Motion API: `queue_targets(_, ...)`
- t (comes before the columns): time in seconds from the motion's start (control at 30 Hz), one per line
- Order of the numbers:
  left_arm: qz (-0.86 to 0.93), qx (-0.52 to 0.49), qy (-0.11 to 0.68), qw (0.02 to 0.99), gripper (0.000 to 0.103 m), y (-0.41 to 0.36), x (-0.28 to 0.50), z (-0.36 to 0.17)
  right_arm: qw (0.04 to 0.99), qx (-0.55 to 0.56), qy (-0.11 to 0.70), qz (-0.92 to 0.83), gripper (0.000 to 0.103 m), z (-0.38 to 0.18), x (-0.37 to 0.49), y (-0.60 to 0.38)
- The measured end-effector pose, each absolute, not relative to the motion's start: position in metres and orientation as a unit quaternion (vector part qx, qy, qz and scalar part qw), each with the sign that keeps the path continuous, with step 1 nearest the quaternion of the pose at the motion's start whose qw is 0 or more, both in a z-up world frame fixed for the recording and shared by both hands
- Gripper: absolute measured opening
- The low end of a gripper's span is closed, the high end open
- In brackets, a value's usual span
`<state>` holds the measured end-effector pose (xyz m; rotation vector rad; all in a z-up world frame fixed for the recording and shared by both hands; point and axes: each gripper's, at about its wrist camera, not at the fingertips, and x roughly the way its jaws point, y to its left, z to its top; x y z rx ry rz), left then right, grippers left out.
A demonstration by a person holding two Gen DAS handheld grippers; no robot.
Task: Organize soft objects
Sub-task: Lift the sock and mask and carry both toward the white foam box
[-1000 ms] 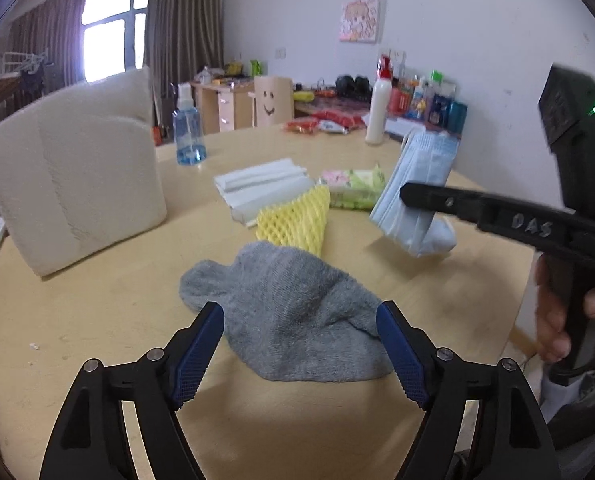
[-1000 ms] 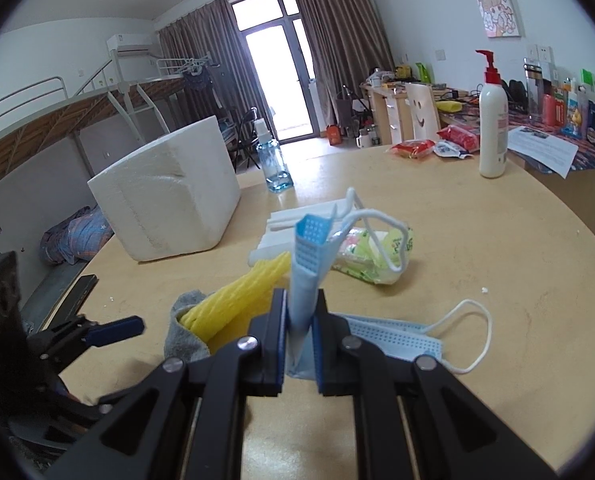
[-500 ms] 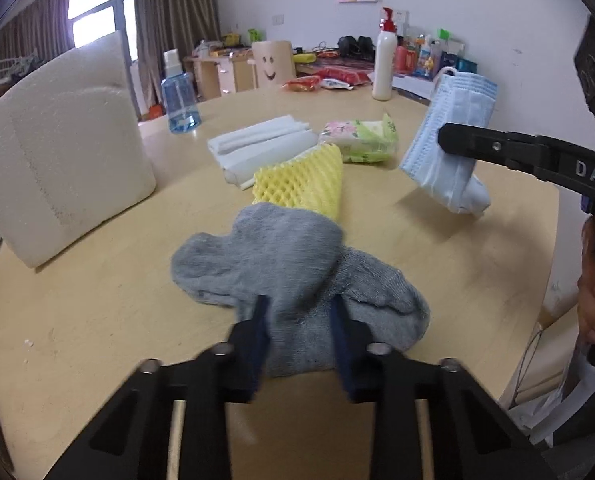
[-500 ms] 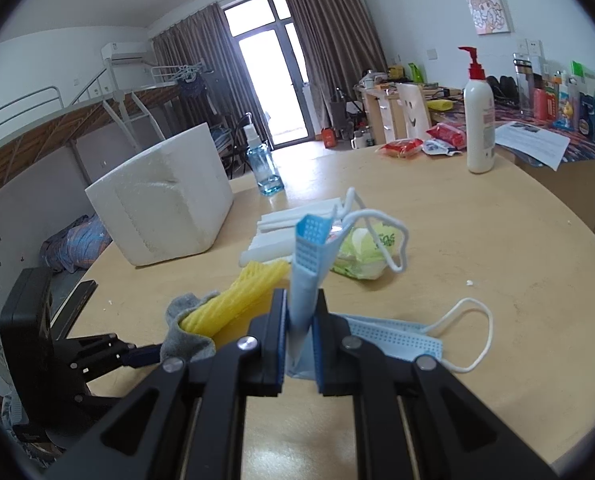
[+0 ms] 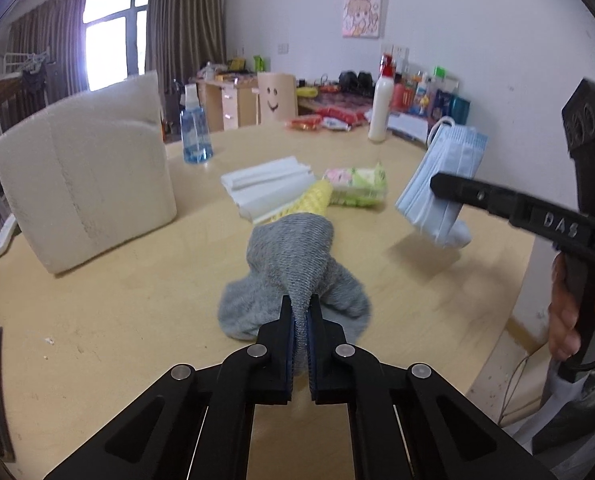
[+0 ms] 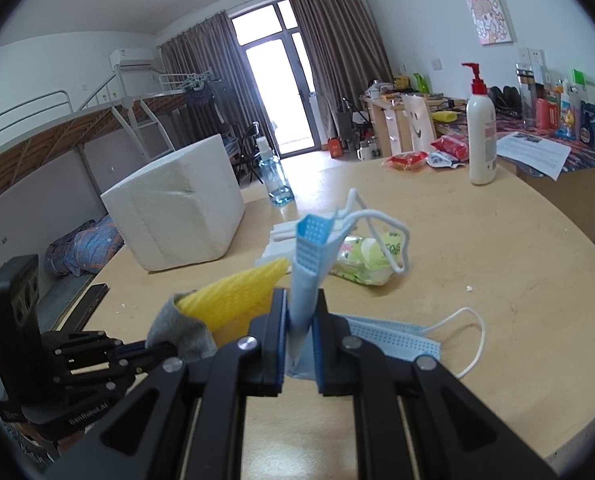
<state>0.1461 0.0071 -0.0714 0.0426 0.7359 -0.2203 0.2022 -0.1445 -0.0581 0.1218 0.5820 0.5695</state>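
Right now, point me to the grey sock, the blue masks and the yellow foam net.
grey sock (image 5: 293, 264): left wrist view, raised middle fold.
blue masks (image 5: 443, 184): left wrist view, flat side of the stack.
yellow foam net (image 6: 233, 300): right wrist view, ribbed upper face.

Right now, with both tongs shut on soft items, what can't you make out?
- Grey sock: near end hidden between the left tongs, left wrist view.
- Yellow foam net: mostly behind the sock, left wrist view.
- Blue masks: count unclear, right wrist view; right tongs cover the lower part.
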Motion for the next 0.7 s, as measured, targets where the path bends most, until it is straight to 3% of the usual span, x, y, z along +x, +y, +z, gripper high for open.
queue_targets(0.7,-0.107,-0.004,0.235,0.966,0.005,0.021,0.127,-0.001,0.927,0.046,0.233,0.289,0.014,-0.03,0.185,-0.146)
